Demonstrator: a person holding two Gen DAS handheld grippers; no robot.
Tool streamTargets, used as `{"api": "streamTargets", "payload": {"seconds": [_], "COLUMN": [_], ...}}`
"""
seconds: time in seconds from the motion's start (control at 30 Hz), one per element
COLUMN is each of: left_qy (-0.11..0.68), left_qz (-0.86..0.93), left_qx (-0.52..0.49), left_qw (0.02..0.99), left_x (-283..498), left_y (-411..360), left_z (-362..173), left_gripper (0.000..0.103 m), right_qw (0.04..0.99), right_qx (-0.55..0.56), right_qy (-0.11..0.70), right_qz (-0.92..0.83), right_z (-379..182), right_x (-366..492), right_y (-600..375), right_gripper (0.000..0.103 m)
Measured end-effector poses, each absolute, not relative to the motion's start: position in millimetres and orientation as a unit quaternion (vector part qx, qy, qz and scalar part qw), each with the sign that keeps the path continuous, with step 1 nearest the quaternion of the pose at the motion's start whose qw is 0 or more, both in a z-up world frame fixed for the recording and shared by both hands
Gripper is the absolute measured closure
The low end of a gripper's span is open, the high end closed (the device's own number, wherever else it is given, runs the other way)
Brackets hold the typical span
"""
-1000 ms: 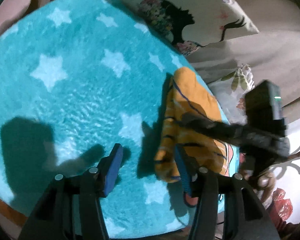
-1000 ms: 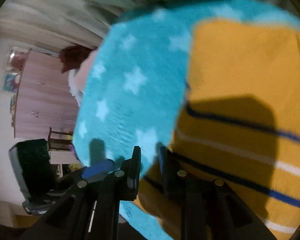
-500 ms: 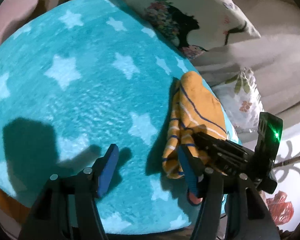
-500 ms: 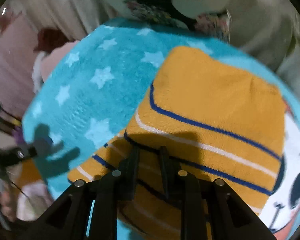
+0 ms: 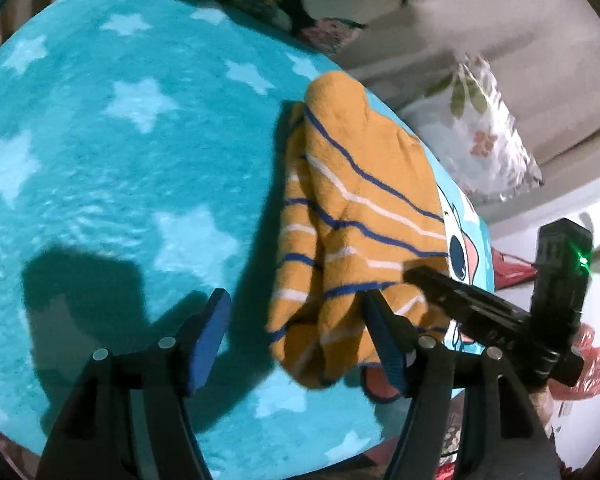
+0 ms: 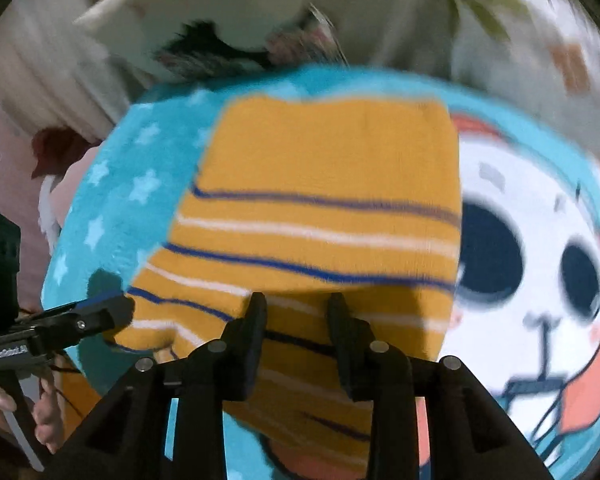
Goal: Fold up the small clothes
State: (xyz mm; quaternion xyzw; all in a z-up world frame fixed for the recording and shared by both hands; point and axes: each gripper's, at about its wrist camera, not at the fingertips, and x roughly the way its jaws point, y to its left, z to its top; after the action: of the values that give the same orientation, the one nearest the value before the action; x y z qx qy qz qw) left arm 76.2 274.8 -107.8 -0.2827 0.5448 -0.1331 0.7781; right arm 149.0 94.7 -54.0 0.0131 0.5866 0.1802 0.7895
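Observation:
An orange garment with blue and white stripes lies folded on the teal star blanket. In the left wrist view my left gripper hangs just in front of the garment's near corner. Its blue pads stand wide apart and are still opening, pressing on nothing. My right gripper is over the garment's near edge. Its jaws are opening, with striped cloth lying under the gap and not pinched. The same right gripper reaches in from the right in the left wrist view.
A cartoon face is printed on the blanket right of the garment. Flowered pillows and pale bedding lie behind. A hand holds the left gripper at lower left. The blanket's near edge drops off below.
The right gripper's jaws have parted and let go of the cloth, and it drew back to the garment's near edge. The left gripper's jaws have widened. The garment now lies folded flatter.

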Motion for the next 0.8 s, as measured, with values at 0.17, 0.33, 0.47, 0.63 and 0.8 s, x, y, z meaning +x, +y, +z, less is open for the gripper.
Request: {"api": "streamTargets", "payload": {"seconds": [0.17,0.33,0.47,0.63,0.8], "left_qy": [0.522,0.473,0.429,0.398,0.413], "left_qz": [-0.115,-0.041,0.039,0.085,0.051], "left_qx": [-0.267,-0.231,-0.211,-0.179,-0.170], "left_qw": [0.802,0.850,0.877,0.896,0.893], "left_x": [70.8,36.6,-6.3,-58.1,-90.2], "left_y": [268.4,279.2,286.7,259.3,197.3], "left_z": [-90.0,-55.9,-31.7,-12.1,-12.1], "left_gripper": [0.036,0.033,0.031,0.024,0.023], "right_qw": [0.799,0.813,0.825,0.833,0.838], "right_qx": [0.038,0.051,0.062,0.063,0.087], "right_qy": [0.568,0.541,0.520,0.515,0.517], "right_qz": [0.191,0.210,0.211,0.192,0.152], "right_z": [-40.7,-25.3,-14.0,-8.3,-5.6], "right_x": [147.6,135.0,113.9,69.2,9.7], "right_y": [92.7,85.1,63.3,8.3,-59.3], "right_gripper": [0.059,0.057,0.051,0.048,0.046]}}
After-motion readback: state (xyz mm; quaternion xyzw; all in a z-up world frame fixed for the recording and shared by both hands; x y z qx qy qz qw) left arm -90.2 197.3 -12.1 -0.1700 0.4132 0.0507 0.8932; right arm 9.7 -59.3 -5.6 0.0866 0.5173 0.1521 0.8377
